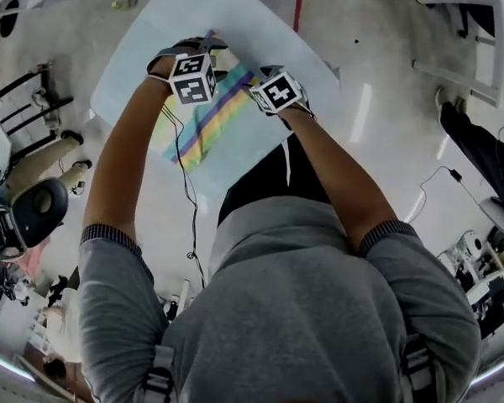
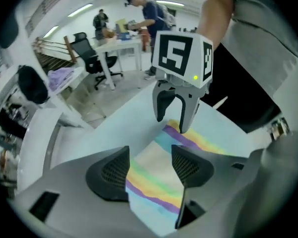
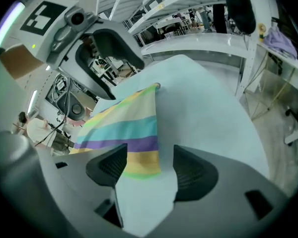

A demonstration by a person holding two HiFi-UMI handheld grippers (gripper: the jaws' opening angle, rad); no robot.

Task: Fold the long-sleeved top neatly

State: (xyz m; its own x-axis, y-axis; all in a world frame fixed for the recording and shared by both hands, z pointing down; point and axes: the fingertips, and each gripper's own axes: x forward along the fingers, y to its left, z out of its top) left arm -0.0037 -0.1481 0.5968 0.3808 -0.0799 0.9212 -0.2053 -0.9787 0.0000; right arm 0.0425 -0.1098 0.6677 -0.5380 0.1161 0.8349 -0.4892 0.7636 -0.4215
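The long-sleeved top lies folded into a small rectangle on the pale table, showing pastel stripes of yellow, green, blue and purple. My left gripper hovers over its far end, jaws open, with the striped cloth lying flat below the gap. My right gripper stands beside it at the top's right edge, also open, with the striped edge under its jaws. Each gripper shows in the other's view: the right gripper with fingers apart, and the left gripper.
The table's edges lie close to the top on the near and right sides. Around it are an office chair, a white desk with people standing behind it, shelving and cables on the floor.
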